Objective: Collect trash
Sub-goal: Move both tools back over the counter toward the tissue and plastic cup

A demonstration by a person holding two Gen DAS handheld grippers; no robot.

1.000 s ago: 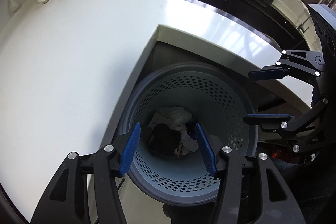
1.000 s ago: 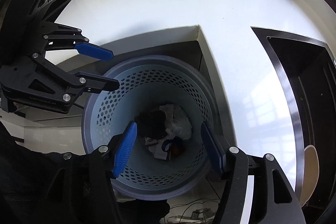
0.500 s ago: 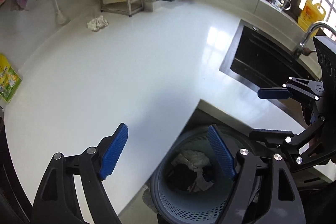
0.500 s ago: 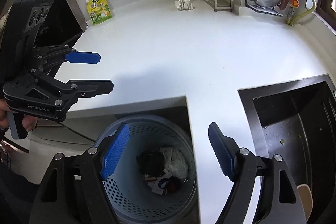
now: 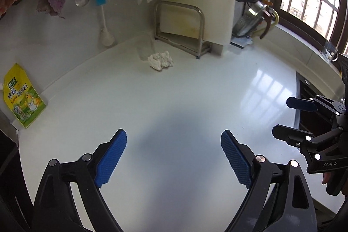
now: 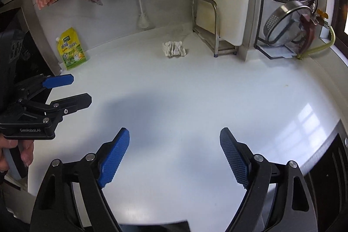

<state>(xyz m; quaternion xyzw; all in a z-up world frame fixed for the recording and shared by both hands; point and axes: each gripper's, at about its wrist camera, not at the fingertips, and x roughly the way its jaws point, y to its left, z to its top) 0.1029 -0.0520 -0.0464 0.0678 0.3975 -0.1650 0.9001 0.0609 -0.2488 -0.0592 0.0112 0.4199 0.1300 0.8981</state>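
Observation:
A crumpled white paper wad [image 5: 161,60] [image 6: 174,49] lies at the back of the white counter [image 5: 184,101] [image 6: 195,90], beside a steel rack. A yellow-green pouch [image 5: 21,97] [image 6: 70,52] leans on the wall at the left. My left gripper [image 5: 174,156] hangs over the bare counter, well short of the wad, its jaws opening wide with nothing between them. My right gripper [image 6: 175,154] is also opening and holds nothing. Each gripper shows in the other's view: the right gripper [image 5: 292,117] at the right edge, the left gripper [image 6: 79,89] at the left edge. The bin is out of view.
A steel rack [image 5: 180,29] [image 6: 214,36] holds a pale cutting board against the back wall. Cloths, a spoon and a brush hang on the wall. A dish rack [image 6: 289,14] with steel strainers stands at the right. The sink edge [image 5: 304,90] [image 6: 330,156] lies at the far right.
Both grippers rose from above the blue bin with trash and swung up over the counter; the bin dropped out of view. Both pairs of jaws spread wider.

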